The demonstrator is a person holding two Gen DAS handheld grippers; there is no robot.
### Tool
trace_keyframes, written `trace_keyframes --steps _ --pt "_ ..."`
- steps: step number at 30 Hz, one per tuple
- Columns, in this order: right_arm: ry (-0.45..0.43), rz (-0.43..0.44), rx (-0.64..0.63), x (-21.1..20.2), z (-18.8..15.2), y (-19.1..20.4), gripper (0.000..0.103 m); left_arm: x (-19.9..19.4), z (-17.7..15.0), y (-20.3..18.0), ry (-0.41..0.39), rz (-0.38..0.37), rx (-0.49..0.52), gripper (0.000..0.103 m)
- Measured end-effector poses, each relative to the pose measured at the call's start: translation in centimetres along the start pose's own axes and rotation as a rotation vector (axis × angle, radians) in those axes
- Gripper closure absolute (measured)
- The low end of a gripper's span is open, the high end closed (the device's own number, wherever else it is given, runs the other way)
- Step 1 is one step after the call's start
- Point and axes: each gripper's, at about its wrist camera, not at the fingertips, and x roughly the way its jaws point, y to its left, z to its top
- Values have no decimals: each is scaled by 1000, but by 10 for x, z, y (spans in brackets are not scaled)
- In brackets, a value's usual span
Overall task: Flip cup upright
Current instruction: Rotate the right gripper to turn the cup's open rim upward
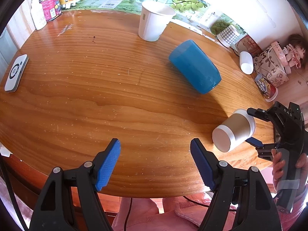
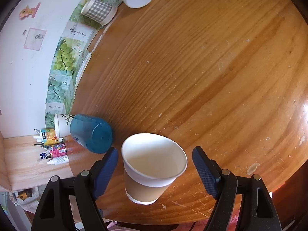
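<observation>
A brown paper cup with white rim and base (image 1: 233,132) lies on its side near the table's front right edge, its mouth toward my right gripper (image 1: 252,127), whose open jaws stand around the rim end. In the right wrist view the cup (image 2: 152,171) sits between the open fingers of my right gripper (image 2: 155,170) with a gap on both sides, its mouth facing the camera. My left gripper (image 1: 155,163) is open and empty above the table's front edge, left of the cup.
A blue cup (image 1: 194,66) lies on its side mid-table; it also shows in the right wrist view (image 2: 91,133). A white paper cup (image 1: 154,23) stands upright behind it. A white remote (image 1: 16,73) lies at the left. Bottles, boxes and more cups line the wall.
</observation>
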Motion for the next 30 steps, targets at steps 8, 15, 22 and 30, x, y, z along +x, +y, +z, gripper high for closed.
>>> trace_keyframes --steps 8,15,22,30 --pt "54 31 138 5 -3 -6 23 -2 0 2 -4 -2 12 25" --pt "67 43 208 19 0 -4 23 -5 0 13 -11 19 -14 25" --pt "60 6 221 29 3 -2 23 -8 0 28 -14 44 -49 25" --pt "41 -2 212 28 4 -1 29 -8 -1 33 -13 44 -65 25"
